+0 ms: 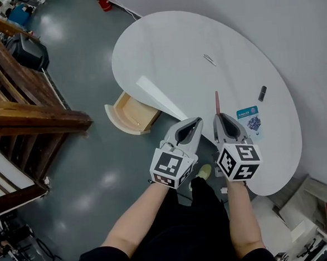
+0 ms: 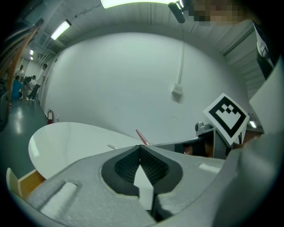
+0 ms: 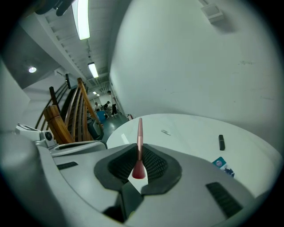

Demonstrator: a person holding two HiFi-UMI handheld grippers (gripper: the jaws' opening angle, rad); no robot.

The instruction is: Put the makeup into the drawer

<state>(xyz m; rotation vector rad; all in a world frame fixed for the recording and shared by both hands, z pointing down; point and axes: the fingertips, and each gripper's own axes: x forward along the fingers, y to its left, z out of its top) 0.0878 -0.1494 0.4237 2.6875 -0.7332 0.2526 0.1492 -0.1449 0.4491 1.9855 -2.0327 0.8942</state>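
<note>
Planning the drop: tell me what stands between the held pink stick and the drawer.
Only the left gripper, shut and empty, sits roughly between the right gripper holding the pink stick and the drawer, which is open and uncovered.

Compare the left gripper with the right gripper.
The right gripper is shut on a slim pink stick that juts past its jaws; the left gripper is shut on nothing. The left gripper is nearer the open drawer, the right gripper nearer the blue packet. Both are held side by side at the table.
</note>
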